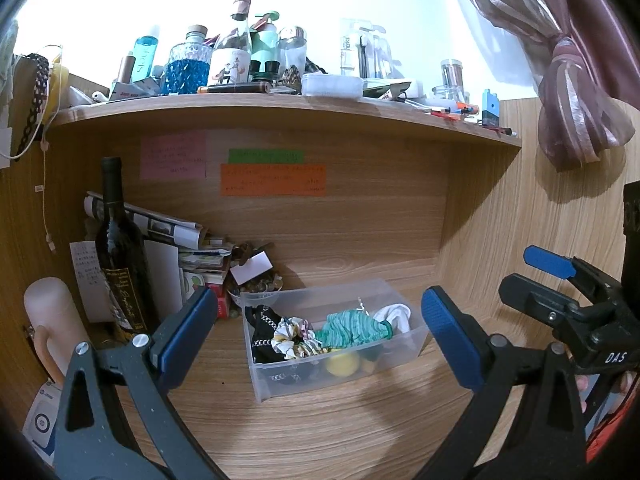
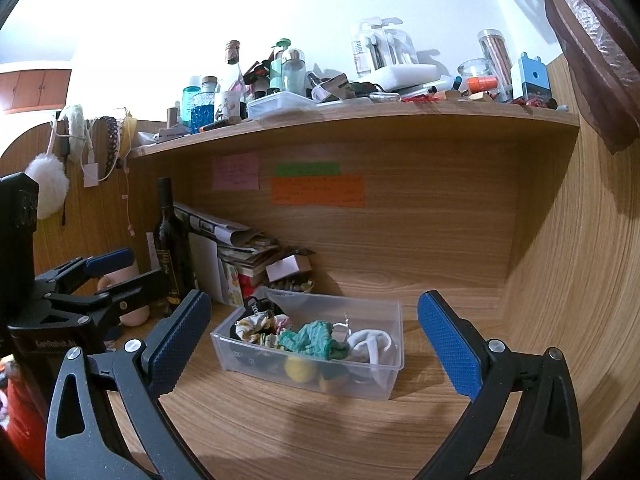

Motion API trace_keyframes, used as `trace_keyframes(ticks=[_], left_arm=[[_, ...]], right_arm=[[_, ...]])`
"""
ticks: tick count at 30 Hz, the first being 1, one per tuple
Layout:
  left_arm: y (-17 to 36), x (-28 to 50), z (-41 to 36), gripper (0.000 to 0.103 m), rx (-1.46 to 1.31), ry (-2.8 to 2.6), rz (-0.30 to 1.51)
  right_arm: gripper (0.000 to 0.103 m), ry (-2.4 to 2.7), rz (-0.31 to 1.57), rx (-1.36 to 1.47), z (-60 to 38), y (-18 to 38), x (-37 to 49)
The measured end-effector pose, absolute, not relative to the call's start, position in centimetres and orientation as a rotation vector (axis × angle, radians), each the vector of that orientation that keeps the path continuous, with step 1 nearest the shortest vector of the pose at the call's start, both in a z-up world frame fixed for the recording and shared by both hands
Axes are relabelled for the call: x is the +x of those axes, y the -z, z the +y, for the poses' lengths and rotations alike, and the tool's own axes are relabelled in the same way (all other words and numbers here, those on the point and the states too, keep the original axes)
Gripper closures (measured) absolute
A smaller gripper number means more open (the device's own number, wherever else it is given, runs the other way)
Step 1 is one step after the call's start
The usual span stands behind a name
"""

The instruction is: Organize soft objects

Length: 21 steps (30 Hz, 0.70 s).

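My left hand-held gripper [image 1: 316, 338] and right hand-held gripper [image 2: 314, 346] both hover spread wide and empty above the tabletop [image 2: 304, 432], each framing the clear bin [image 2: 390, 376] that sits just beyond the fingertips. In the bin lie the soft things: a floral scrunchie [image 2: 256, 328], a green cloth [image 2: 316, 340], a white sock [image 2: 374, 342] and a yellow ball [image 2: 298, 370] underneath. Farther back a dark bottle [image 2: 170, 248] stands left beside stacked papers [image 2: 240, 240], sticky notes [image 2: 318, 190] hang on the back panel, and a cluttered shelf [image 2: 360, 114] runs above.
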State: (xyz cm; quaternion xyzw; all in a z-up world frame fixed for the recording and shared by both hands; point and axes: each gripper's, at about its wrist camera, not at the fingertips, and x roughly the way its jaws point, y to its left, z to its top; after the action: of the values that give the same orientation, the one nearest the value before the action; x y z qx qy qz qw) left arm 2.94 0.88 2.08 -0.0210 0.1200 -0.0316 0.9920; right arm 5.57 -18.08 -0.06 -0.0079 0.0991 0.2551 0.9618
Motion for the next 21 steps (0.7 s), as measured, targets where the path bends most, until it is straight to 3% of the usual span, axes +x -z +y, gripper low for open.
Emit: trace_keyframes(ticks=[21], left_arm=[[-2.05, 2.98, 0.34, 0.000, -0.045, 0.060, 0.234]], right_arm=[[0.000, -0.516, 0.197, -0.011, -18.09, -0.05, 5.52]])
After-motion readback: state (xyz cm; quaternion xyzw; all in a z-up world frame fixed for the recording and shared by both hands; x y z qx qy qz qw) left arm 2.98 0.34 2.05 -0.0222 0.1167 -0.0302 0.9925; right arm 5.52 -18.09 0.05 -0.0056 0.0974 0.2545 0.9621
